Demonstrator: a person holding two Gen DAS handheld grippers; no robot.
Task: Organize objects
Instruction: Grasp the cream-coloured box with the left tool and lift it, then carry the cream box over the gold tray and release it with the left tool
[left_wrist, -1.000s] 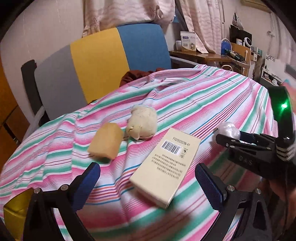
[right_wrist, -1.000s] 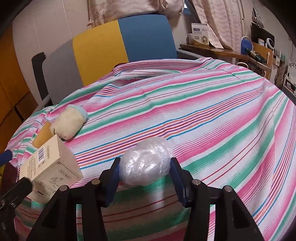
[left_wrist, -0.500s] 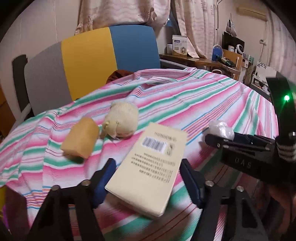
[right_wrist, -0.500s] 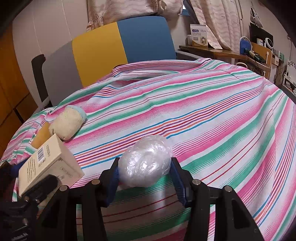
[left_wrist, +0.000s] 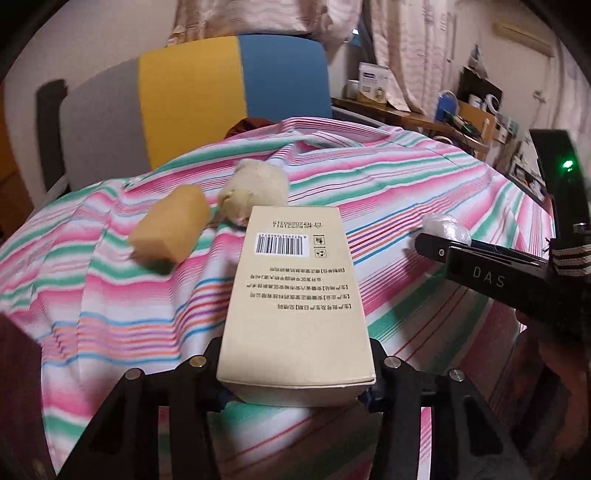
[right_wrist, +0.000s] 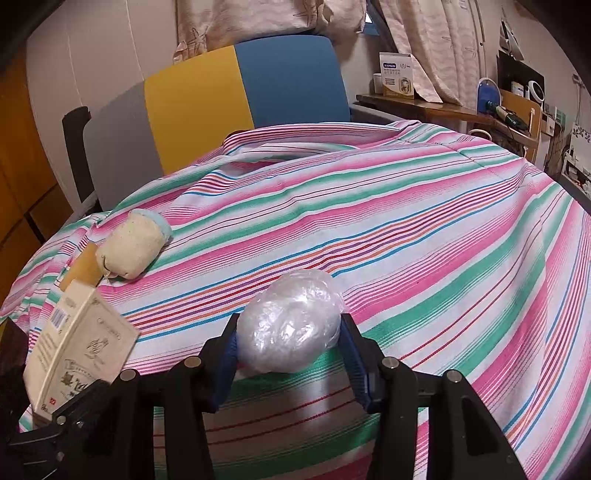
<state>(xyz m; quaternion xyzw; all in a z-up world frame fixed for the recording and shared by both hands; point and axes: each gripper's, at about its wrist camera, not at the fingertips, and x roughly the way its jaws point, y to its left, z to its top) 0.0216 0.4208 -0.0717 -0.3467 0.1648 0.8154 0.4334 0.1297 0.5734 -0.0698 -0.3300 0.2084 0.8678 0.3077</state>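
The left gripper (left_wrist: 295, 365) is closing on the box (left_wrist: 295, 295), which sits between its jaws with the near end pinched at both sides and the barcode face up. The box's long axis runs away from the camera, its far end reaching toward the plush toy (left_wrist: 255, 192). In the right wrist view the same box (right_wrist: 77, 339) appears at the lower left, tilted, one edge raised off the cloth (right_wrist: 424, 229).

The right gripper (right_wrist: 291, 354) holds the plastic ball (right_wrist: 291, 325), a crumpled clear wad, with the blue pads pressed against its two sides. The ball rests low over the striped cloth, near the front edge of the bench. From the left wrist view the ball (left_wrist: 447, 229) peeks out past the right gripper's black fingers (left_wrist: 480, 266).

Beyond the box lie the plush toy and a tan block (left_wrist: 170, 229), just beside each other on the cloth; whether they touch I cannot tell. In the right wrist view the toy (right_wrist: 133, 251) lies on its side with a pale blue end.

Behind the bench stands a chair (right_wrist: 240, 96) with a grey, yellow and blue back. A desk (right_wrist: 443, 110) with small items lies to the right, under curtains.
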